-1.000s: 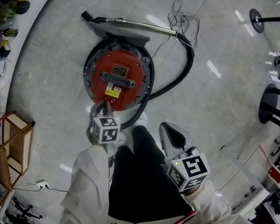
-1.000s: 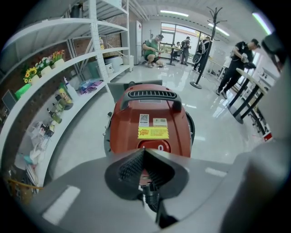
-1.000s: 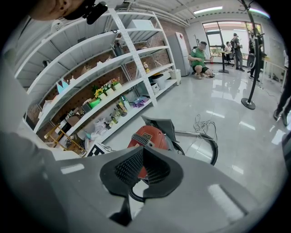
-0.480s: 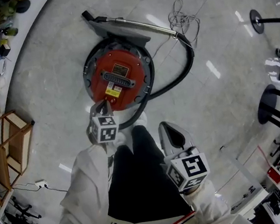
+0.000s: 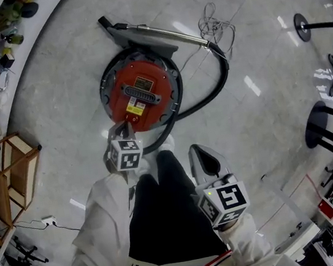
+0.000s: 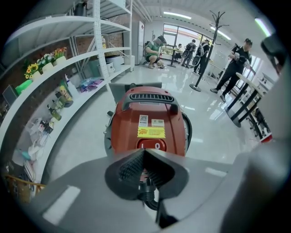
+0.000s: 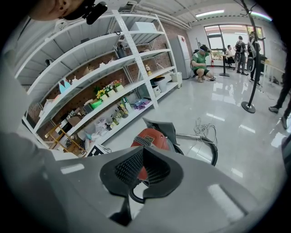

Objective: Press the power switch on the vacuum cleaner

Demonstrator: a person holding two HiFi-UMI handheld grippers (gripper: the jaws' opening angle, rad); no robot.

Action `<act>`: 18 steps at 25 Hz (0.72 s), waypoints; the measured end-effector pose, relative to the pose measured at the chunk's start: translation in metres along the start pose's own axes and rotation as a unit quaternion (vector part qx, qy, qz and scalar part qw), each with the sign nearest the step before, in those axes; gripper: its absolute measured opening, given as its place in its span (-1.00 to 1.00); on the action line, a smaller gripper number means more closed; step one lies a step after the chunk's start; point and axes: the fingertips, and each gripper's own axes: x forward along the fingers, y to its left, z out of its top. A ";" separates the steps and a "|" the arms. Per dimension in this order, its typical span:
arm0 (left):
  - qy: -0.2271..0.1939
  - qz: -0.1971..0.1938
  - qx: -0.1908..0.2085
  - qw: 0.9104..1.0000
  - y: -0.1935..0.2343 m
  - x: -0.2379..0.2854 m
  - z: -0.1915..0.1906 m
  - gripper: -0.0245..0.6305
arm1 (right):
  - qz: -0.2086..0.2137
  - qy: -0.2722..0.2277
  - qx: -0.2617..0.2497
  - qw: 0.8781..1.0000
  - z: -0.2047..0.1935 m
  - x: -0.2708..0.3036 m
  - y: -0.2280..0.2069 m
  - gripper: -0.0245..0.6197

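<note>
The left claw [image 6: 144, 154], pinched closed and empty, is held at the red power switch [image 6: 151, 145] of the vacuum cleaner [image 5: 142, 95] on the floor [image 5: 264, 40], perhaps untouched. An off-centre push could be deflected. The right claw [image 7: 142, 152] is likewise closed.

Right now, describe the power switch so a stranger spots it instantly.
Find the round red vacuum cleaner on the grey floor. At its top's near edge, next to the yellow sticker, sits the power switch. Unlike that sticker, it is a red rocker marked I and O.
</note>
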 end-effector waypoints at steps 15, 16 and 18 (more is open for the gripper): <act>-0.049 0.015 0.012 0.999 0.013 -0.049 0.018 -0.93 | 0.006 -0.041 -0.018 0.999 0.016 -0.029 0.034 -0.92; -0.054 0.015 0.011 0.998 0.013 -0.055 0.020 -0.93 | 0.007 -0.044 -0.019 0.999 0.017 -0.032 0.037 -0.92; -0.063 0.014 0.013 0.998 0.014 -0.068 0.022 -0.93 | 0.006 -0.052 -0.023 0.998 0.019 -0.040 0.044 -0.92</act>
